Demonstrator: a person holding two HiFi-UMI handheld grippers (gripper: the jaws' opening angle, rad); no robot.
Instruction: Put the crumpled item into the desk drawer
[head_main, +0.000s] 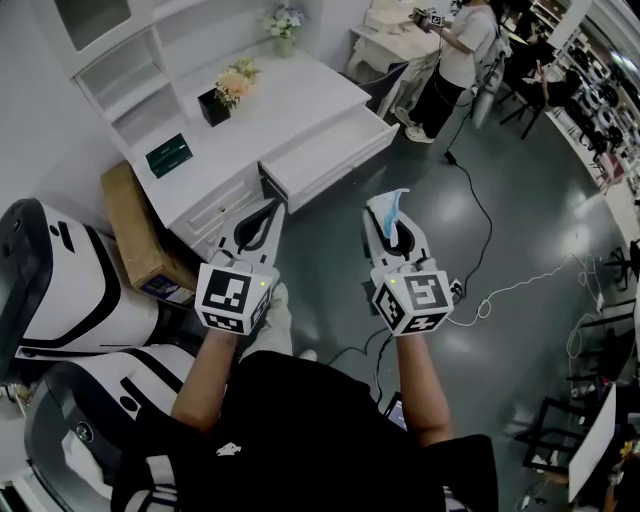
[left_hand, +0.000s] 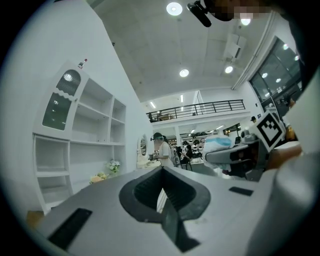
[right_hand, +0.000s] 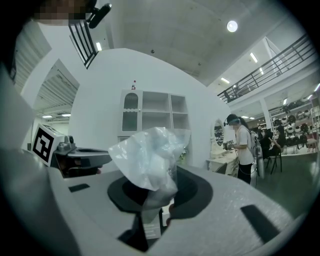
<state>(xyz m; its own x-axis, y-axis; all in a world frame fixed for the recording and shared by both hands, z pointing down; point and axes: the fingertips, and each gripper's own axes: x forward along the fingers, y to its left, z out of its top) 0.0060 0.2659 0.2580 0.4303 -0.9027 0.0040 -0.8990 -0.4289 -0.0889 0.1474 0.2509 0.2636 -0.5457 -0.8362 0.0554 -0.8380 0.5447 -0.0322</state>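
**Right gripper (right_hand: 156, 207).** The jaws are partly closed and pinch a crumpled item (right_hand: 150, 157), a wad of translucent white film with a bluish tint. The pads hold only its lower fold. Most of the wad stands free above and ahead of the jaws.

**Left gripper (left_hand: 162, 196).** The jaws are pressed together with nothing between them. This gripper is held level beside the right one.

**Position.** In the head view both grippers are over the grey floor in front of the white desk (head_main: 285, 100). The desk drawer (head_main: 322, 148) is pulled out and its interior looks bare. The crumpled item (head_main: 388, 207) is short of the drawer front and not yet above the opening. The task is judged to be at the carry stage; placing remains.

**Hazards.**
- Slip: the grip is on a thin fold of slick film. A quick swing could pull it free, and the wad would drop to the floor near the cable (head_main: 482, 215).
- Early release: if the jaws open before the wad is past the drawer front, it lands outside.
- Snagging: the free upper part may catch the drawer's rim and be dragged out of the pads.
- Clinging: light film may stick to a pad on release and lift out again when the gripper pulls back.
- Collision: the idle left gripper (head_main: 262, 222) is near the drawer's left corner and may strike it if both hands advance together.
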